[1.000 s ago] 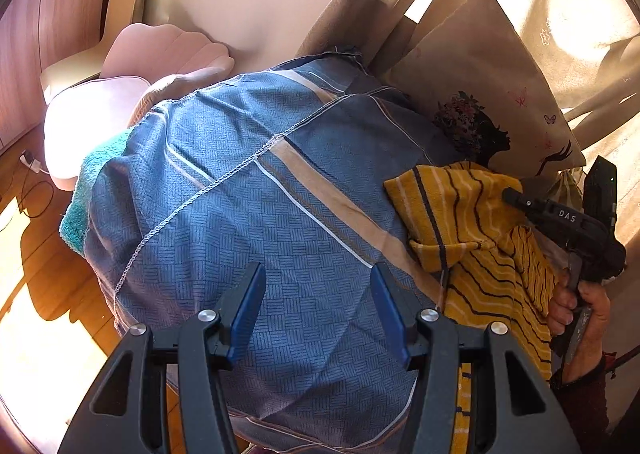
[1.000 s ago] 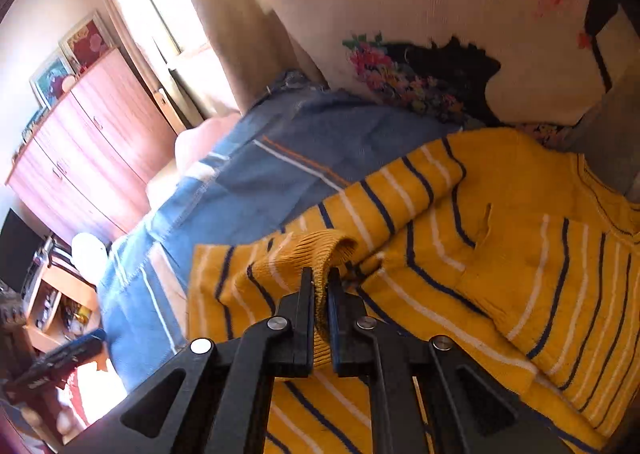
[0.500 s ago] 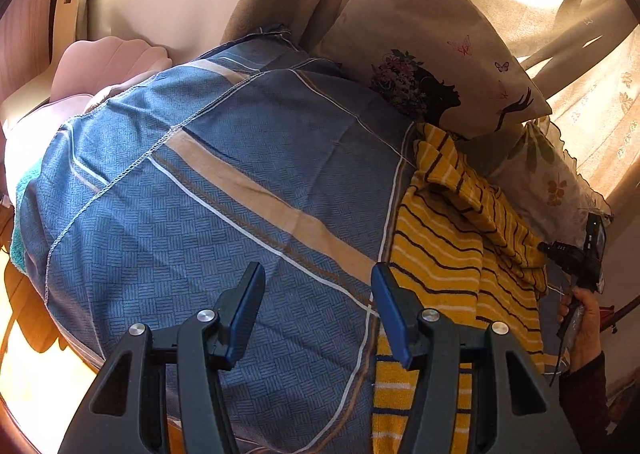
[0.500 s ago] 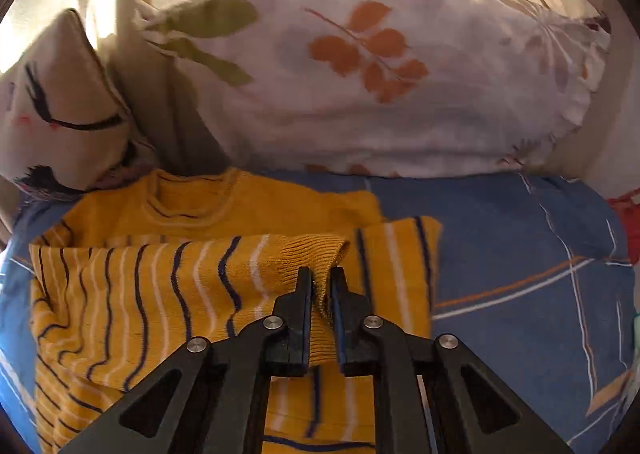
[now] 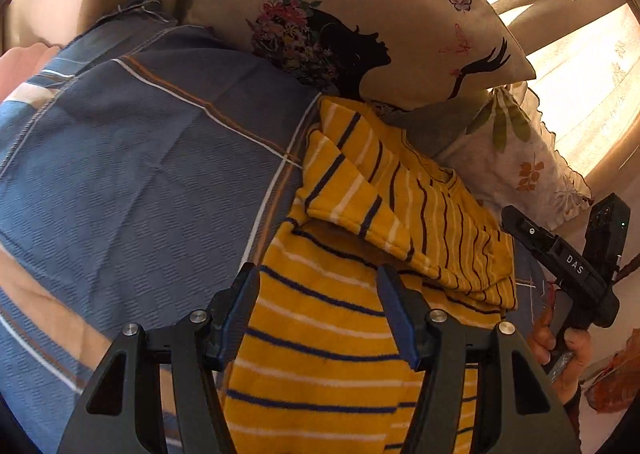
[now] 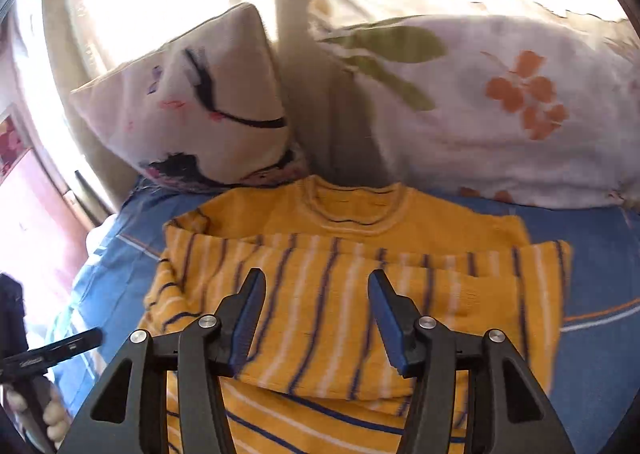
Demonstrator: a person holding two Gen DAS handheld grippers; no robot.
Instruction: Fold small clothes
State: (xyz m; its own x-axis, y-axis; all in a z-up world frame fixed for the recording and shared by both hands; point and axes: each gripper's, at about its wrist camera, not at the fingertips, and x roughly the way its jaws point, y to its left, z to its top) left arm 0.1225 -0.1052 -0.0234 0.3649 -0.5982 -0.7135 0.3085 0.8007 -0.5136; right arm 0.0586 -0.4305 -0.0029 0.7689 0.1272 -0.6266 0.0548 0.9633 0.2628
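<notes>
Left wrist view, far left: blue checked bedspread (image 5: pixel 132 182) with tan and white stripes, covering the bed. Left gripper (image 5: pixel 318 314) hangs over the bedspread's edge and the near part of the yellow striped sweater (image 5: pixel 340 334), fingers spread wide, nothing between them. The sweater lies flat on the bedspread, collar toward the pillows, one sleeve folded across its chest. Behind it leans a beige cushion (image 5: pixel 360 14) printed with a woman's silhouette and butterflies; to its right, a white floral pillow (image 5: pixel 520 158). Far right, the right gripper's body shows, held in a hand (image 5: pixel 564 354).

Right wrist view, far left: the other gripper's handle and hand, edge of frame. Beige cushion (image 6: pixel 200 102) upper left, floral pillow (image 6: pixel 500 106) upper right, both standing at the head of the bed. Sweater (image 6: pixel 340 254) centred below them, a sleeve lying sideways over the body. Right gripper (image 6: pixel 316 310) hovers above that sleeve, fingers parted and empty. Blue bedspread (image 6: pixel 600 274) right of the sweater.
</notes>
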